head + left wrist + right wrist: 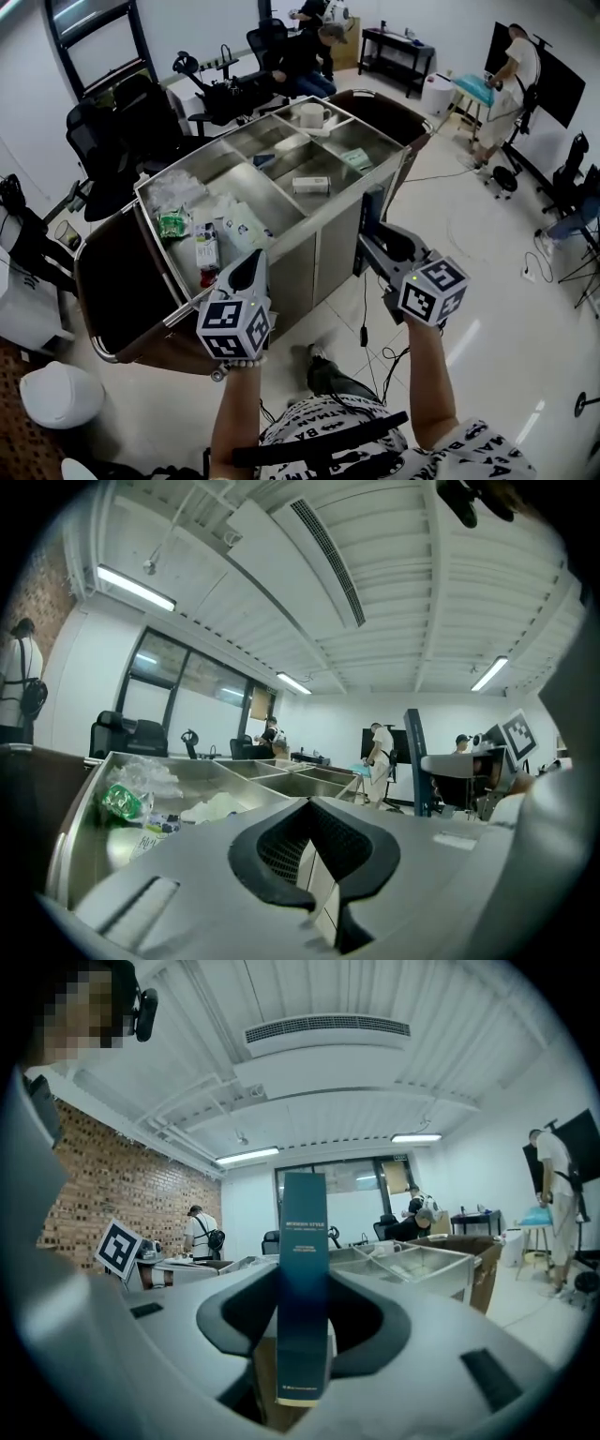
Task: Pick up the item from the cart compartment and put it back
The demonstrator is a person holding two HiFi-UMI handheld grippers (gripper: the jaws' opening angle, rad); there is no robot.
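Note:
A steel cart with several open compartments stands in front of me. My right gripper is off the cart's near right corner, shut on a tall dark blue box that it holds upright. The right gripper view shows that blue box clamped between the jaws of the right gripper. My left gripper hovers at the cart's near edge, by the left compartment, jaws together and empty. In the left gripper view, the left gripper points across the compartments. A green packet and white bags lie there.
A small white box lies in a middle compartment and a white mug in a far one. Brown bags hang on the cart's ends. Office chairs, people at the back and floor cables surround it.

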